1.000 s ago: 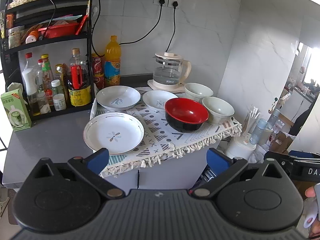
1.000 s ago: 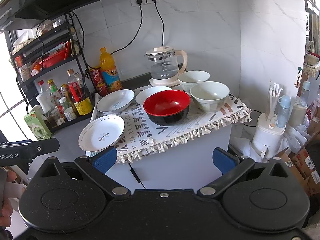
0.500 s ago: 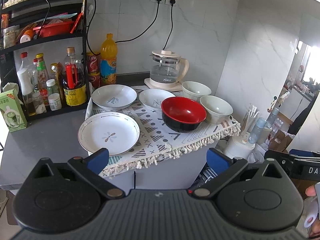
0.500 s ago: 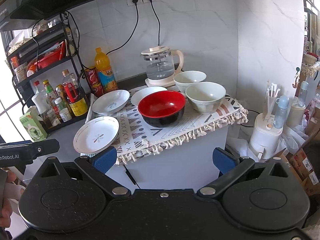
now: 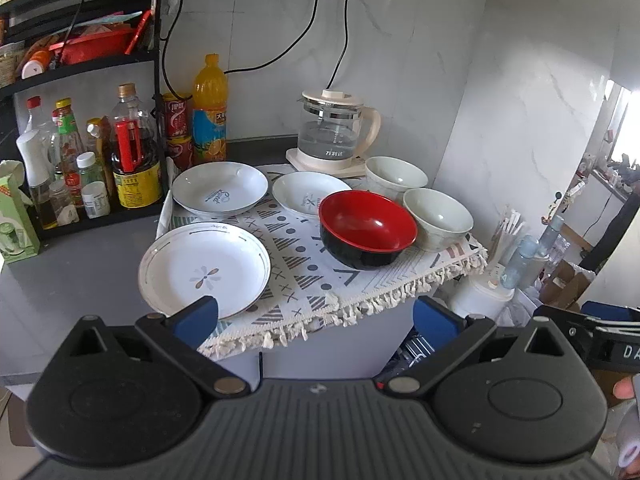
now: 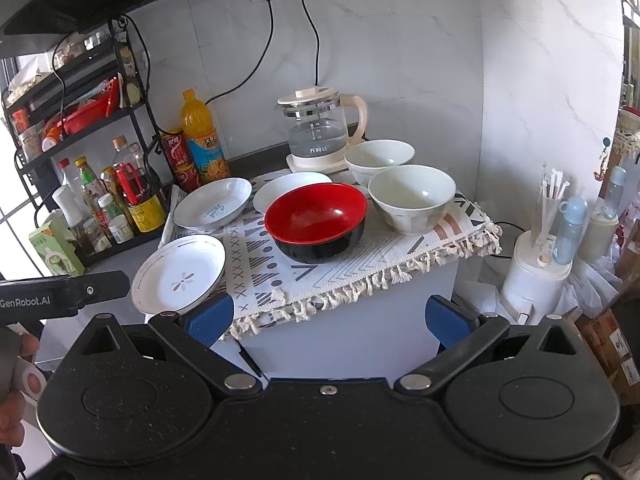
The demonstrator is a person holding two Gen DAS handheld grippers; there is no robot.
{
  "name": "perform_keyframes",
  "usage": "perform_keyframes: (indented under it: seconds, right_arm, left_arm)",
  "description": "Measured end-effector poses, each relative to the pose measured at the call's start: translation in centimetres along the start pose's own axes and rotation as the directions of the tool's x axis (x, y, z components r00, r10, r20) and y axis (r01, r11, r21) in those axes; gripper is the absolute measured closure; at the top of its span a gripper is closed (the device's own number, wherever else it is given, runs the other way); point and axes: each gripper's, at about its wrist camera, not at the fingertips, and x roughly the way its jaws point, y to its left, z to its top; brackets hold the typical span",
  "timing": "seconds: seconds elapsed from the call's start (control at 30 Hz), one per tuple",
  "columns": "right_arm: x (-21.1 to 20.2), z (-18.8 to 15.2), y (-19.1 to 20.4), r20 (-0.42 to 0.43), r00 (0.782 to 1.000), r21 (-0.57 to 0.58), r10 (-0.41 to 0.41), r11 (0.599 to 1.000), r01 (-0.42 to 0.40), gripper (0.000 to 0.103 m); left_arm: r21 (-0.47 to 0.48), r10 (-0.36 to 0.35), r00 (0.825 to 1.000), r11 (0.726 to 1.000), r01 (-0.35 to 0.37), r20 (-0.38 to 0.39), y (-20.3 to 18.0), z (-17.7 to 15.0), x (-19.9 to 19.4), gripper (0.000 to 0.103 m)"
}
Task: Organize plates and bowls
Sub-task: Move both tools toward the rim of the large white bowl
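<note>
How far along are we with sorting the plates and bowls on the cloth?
Nothing looks done yet. Three plates, the flower plate and two script plates, lie separately. The red bowl and two pale bowls stand unstacked. In hand: nothing; left gripper and right gripper are open, short of the cloth. All stacking remains.

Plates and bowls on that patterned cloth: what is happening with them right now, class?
A person holds two grippers, both open and empty, short of the counter. The left gripper faces the flower plate; the right gripper faces the red bowl. Two more plates and two pale bowls sit untouched on the cloth. Nothing is stacked yet.
</note>
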Motion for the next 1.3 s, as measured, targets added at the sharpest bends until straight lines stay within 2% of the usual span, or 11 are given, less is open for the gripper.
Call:
perform_keyframes:
  seconds: [0.57, 1.07, 1.3]
  right_arm:
    - [8.8, 5.5, -3.5, -0.056, 0.998, -0.01, 0.04, 0.999, -0.041, 0.0]
    - [15.8, 9.1, -7.8, -0.11, 0.994, 0.038, -0.014, 0.999, 0.018, 0.001]
    - [18.6, 10.7, -10.3, -0.125, 0.99, 0.088, -0.065, 0.993, 0.077, 0.009]
  left_arm:
    - [-0.055, 0.018, 0.996, 0.998, -0.023, -0.084, -0.8, 4.6, 9.7, 0.001]
    - [-0.048, -0.034, 0.989, 0.998, 0.028, -0.141, -3.1, 9.6, 18.6, 0.001]
    - [-0.031, -0.079, 0.983, 0.997, 0.075, -0.166, -4.8, 12.1, 22.8, 0.003]
